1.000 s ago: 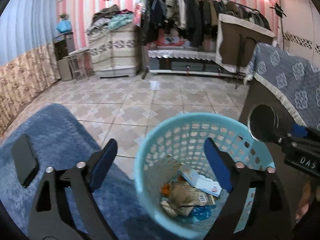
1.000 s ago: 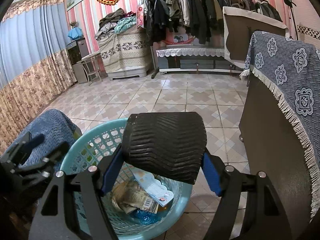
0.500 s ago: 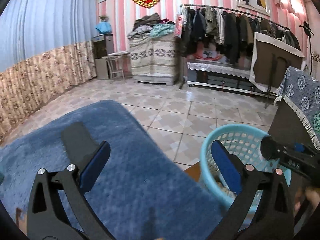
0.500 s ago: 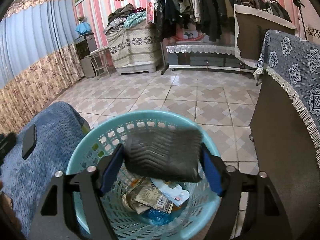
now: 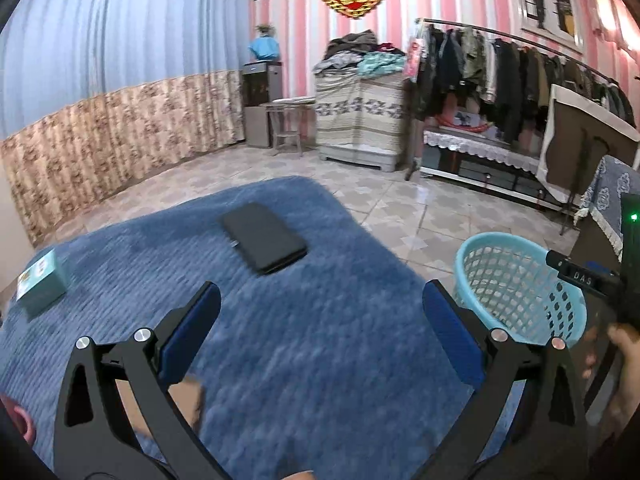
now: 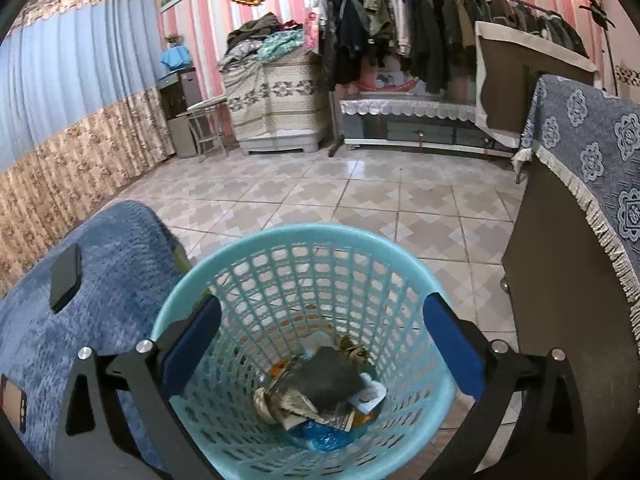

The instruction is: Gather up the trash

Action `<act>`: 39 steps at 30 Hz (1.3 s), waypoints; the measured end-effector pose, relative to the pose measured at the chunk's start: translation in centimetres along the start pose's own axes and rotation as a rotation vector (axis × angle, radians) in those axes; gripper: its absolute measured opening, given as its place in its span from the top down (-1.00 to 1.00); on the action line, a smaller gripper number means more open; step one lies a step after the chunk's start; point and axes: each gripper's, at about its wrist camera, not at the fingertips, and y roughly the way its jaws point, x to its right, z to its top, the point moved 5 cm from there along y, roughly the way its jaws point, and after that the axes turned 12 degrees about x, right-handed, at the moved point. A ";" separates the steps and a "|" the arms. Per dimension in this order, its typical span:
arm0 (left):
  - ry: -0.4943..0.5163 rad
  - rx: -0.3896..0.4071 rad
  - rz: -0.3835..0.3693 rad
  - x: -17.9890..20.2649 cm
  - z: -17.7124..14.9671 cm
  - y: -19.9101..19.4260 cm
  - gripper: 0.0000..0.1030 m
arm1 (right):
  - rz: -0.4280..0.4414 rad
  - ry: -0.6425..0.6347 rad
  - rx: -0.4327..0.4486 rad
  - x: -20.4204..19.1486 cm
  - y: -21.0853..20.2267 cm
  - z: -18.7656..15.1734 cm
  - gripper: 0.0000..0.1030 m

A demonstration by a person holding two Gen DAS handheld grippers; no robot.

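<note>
A light blue mesh basket (image 6: 360,240) stands on the floor beside the blue-covered table; it also shows in the left wrist view (image 5: 480,242). Inside it a dark ribbed piece (image 6: 326,380) lies on top of wrappers and paper trash. My right gripper (image 6: 322,344) is open and empty just above the basket's mouth. My left gripper (image 5: 320,330) is open and empty above the blue cloth (image 5: 304,320). A black phone (image 5: 264,237) and a small teal box (image 5: 40,288) lie on the cloth.
A dark cabinet with a patterned blue cover (image 6: 592,152) stands right of the basket. Tiled floor (image 6: 320,184) stretches to a clothes rack (image 6: 420,20) and covered furniture at the far wall. The phone also shows in the right wrist view (image 6: 66,276).
My right gripper opened and the dark ribbed piece dropped into the basket. My left gripper swung left, from over the basket to over the blue cloth.
</note>
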 end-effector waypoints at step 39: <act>-0.057 0.174 0.176 -7.2 -2.6 -15.3 -0.90 | 0.376 -0.233 0.190 -12.9 -20.5 -5.3 -0.92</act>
